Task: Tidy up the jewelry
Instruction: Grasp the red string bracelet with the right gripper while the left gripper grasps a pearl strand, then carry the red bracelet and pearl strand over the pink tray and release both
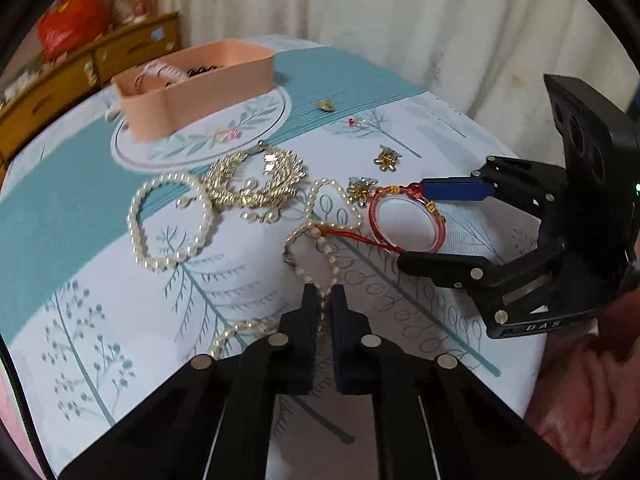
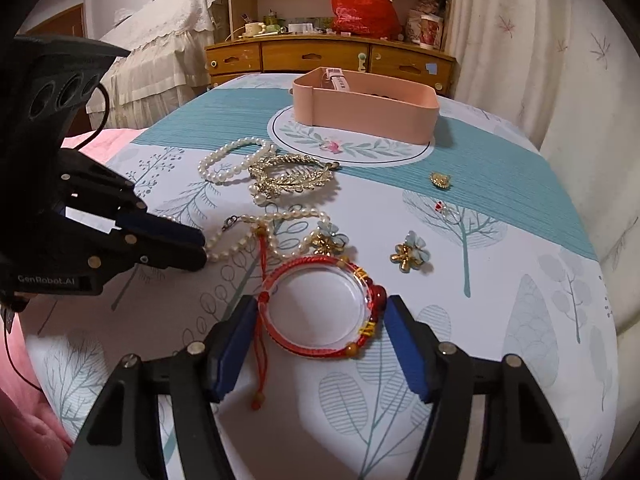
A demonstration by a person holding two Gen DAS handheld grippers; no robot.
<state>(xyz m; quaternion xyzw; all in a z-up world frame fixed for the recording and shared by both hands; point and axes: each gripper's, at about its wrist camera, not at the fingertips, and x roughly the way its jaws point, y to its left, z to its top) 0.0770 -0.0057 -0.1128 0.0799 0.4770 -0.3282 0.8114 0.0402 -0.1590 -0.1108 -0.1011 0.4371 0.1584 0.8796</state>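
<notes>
The left gripper is pinched closed on a pearl necklace, likely to lift it clear. At three o'clock, the right gripper spreads wide around a red bracelet, unclamped. The pink box waits at twelve o'clock.

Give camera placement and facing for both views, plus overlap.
Left wrist: on the left gripper, looking along its fingers, shut on the pearl necklace; right gripper and a hand show at right.
Right wrist: on the right gripper, open around the red bracelet, facing the pink box; left gripper at left.
Shared: necklace, bracelet, box.
</notes>
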